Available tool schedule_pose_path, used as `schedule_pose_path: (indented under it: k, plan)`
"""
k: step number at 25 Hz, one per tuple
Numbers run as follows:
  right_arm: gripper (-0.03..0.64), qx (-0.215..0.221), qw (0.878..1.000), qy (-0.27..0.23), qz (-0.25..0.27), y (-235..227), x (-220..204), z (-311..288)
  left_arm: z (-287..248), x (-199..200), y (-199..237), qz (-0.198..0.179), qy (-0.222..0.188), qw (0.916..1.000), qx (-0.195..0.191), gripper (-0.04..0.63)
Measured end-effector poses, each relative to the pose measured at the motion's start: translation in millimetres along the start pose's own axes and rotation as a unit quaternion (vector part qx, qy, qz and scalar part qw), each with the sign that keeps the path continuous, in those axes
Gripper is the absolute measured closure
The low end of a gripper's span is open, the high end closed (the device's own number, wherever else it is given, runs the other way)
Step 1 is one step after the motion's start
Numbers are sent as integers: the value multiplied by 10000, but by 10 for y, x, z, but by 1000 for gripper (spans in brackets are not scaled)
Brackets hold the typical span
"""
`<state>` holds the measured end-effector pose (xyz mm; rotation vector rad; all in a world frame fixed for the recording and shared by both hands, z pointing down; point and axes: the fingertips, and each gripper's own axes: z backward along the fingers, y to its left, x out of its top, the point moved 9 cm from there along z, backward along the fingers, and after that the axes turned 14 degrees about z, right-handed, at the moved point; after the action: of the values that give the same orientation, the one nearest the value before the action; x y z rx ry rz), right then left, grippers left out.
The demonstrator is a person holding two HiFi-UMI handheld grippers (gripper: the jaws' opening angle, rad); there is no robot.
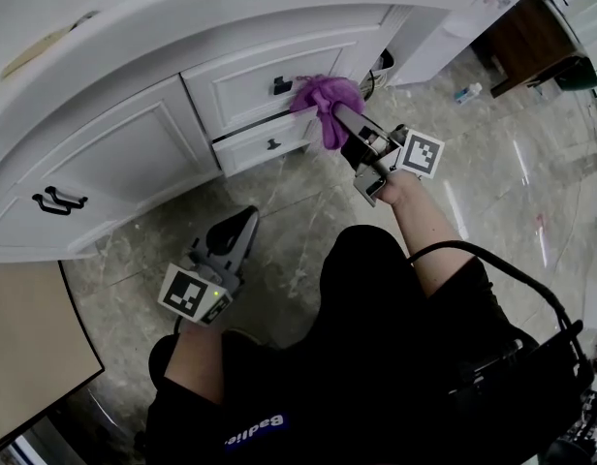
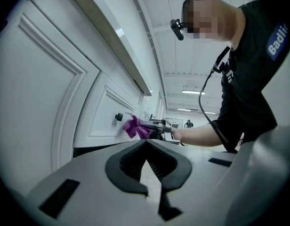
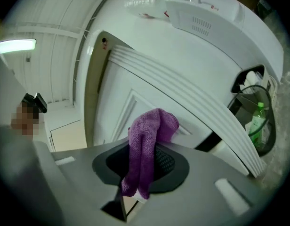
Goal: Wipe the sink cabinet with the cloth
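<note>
The white sink cabinet (image 1: 134, 153) curves across the top left of the head view, with dark handles on its drawers and door. A purple cloth (image 1: 325, 102) is pressed against the right end of the upper drawer front, just right of its black knob (image 1: 281, 86). My right gripper (image 1: 345, 122) is shut on the cloth (image 3: 146, 149), which bunches out past the jaws onto the white panel. The lower drawer (image 1: 269, 143) stands slightly pulled out. My left gripper (image 1: 242, 226) hangs low over the floor, shut and holding nothing, its jaws (image 2: 146, 171) pointing along the cabinet.
A waste bin (image 3: 255, 119) with a green bottle stands to the right of the cabinet. A small bottle (image 1: 467, 93) lies on the marble floor (image 1: 492, 192). A wooden surface (image 1: 32, 347) sits at the lower left. My legs fill the bottom middle.
</note>
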<state>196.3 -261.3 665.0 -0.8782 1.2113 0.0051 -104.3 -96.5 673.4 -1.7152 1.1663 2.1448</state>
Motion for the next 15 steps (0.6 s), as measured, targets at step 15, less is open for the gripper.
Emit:
schedule_pose_path:
  k: [15]
  plan:
    - [538,257,9933,-763,824,58,803,-69,-30,1,-19,23,31,10000,-42,591]
